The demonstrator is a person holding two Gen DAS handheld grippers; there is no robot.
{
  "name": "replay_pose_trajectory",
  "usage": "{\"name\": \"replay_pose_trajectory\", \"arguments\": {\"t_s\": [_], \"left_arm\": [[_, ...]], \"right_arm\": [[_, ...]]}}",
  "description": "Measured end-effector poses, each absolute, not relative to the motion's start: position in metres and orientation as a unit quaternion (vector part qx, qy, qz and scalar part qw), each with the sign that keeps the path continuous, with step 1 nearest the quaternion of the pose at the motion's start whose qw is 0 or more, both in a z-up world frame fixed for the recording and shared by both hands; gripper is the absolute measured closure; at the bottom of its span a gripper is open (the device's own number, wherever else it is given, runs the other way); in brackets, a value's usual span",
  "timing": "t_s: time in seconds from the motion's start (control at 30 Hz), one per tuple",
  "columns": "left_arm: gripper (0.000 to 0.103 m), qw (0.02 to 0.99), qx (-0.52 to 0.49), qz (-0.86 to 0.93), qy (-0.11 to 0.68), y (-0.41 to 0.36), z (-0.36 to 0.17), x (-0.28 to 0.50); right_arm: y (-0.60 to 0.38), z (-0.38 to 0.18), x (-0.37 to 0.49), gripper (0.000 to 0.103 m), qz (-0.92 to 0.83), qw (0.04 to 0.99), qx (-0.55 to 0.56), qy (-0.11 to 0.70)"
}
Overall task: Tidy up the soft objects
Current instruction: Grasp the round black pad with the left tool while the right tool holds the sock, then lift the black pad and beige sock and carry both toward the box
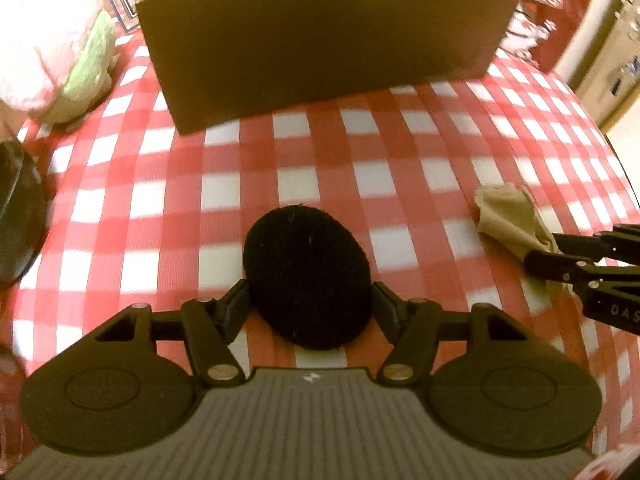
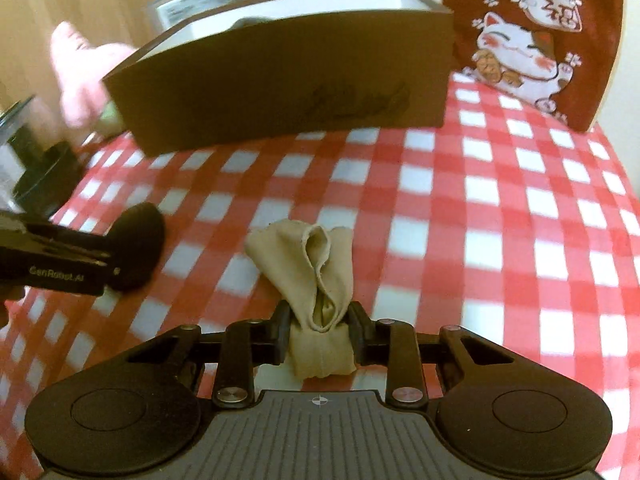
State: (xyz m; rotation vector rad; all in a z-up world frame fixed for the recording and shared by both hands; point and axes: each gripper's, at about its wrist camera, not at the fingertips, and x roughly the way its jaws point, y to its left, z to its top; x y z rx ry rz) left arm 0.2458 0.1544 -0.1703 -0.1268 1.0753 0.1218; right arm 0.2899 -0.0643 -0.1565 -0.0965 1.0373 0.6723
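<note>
A black oval fabric pad (image 1: 306, 276) was clamped in the left claw (image 1: 308, 306), a crumpled beige sock (image 2: 316, 280) in the right claw (image 2: 318, 326). Ahead on the red-checked bench (image 1: 400, 152), a brown cardboard box (image 1: 320, 40) was flanked by a pink-and-green plush toy (image 1: 52, 52).

The table (image 1: 400, 152) wears a red-and-white checked cloth. On it lies a black oval pad (image 1: 306, 276) and a beige sock (image 2: 316, 276) (a paler, yellowish lining shows in its folds). The box (image 2: 280, 80) is dark brown outside, white inside. A plush toy (image 1: 52, 48) is pink with a pale green part. The cloth bag (image 2: 532, 32) is dark red, printed with a white cat and white blossoms. Both grippers' fingers (image 1: 234, 306) are black.
</note>
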Motion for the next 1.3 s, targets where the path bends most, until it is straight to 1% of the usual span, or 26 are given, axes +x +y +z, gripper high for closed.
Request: {"name": "replay_pose_trajectory", "arguments": {"t_s": [0.2,0.27,0.33,0.43,0.5,0.57,0.7,0.73,0.77,0.8,0.87,1.07,1.2,1.3], "left_arm": [[0.04,0.848,-0.055,0.041,0.525,0.147,-0.168,0.221],[0.04,0.847,-0.056,0.04,0.528,0.145,-0.168,0.219],[0.039,0.846,-0.059,0.041,0.529,0.145,-0.167,0.219],[0.033,0.843,-0.066,0.042,0.532,0.145,-0.168,0.222],[0.03,0.843,-0.069,0.045,0.531,0.145,-0.168,0.224],[0.029,0.844,-0.067,0.047,0.53,0.143,-0.17,0.226],[0.03,0.846,-0.064,0.055,0.526,0.14,-0.171,0.232],[0.031,0.846,-0.064,0.056,0.526,0.14,-0.171,0.234],[0.036,0.847,-0.062,0.058,0.526,0.14,-0.17,0.235],[0.038,0.847,-0.06,0.056,0.525,0.139,-0.17,0.236],[0.038,0.846,-0.059,0.054,0.527,0.138,-0.169,0.239],[0.039,0.847,-0.049,0.055,0.527,0.135,-0.17,0.24],[0.039,0.847,-0.045,0.053,0.527,0.135,-0.17,0.24],[0.039,0.848,-0.042,0.053,0.526,0.135,-0.17,0.239]], "right_arm": [[-0.066,-0.151,0.256,0.072,0.334,0.799,-0.059,0.497],[-0.064,-0.15,0.249,0.067,0.336,0.796,-0.06,0.5],[-0.062,-0.15,0.245,0.056,0.338,0.796,-0.064,0.498],[-0.056,-0.151,0.244,0.045,0.337,0.797,-0.065,0.497],[-0.053,-0.152,0.244,0.041,0.336,0.799,-0.069,0.494],[-0.049,-0.153,0.244,0.04,0.333,0.803,-0.077,0.488],[-0.041,-0.155,0.246,0.04,0.325,0.81,-0.082,0.48],[-0.04,-0.155,0.247,0.04,0.324,0.811,-0.084,0.479],[-0.039,-0.156,0.247,0.04,0.324,0.812,-0.087,0.478],[-0.038,-0.156,0.246,0.04,0.324,0.812,-0.092,0.476],[-0.035,-0.156,0.244,0.041,0.325,0.812,-0.106,0.473],[-0.033,-0.156,0.241,0.052,0.319,0.816,-0.115,0.468],[-0.035,-0.155,0.24,0.065,0.321,0.817,-0.114,0.465],[-0.035,-0.155,0.239,0.069,0.324,0.816,-0.115,0.464]]}}
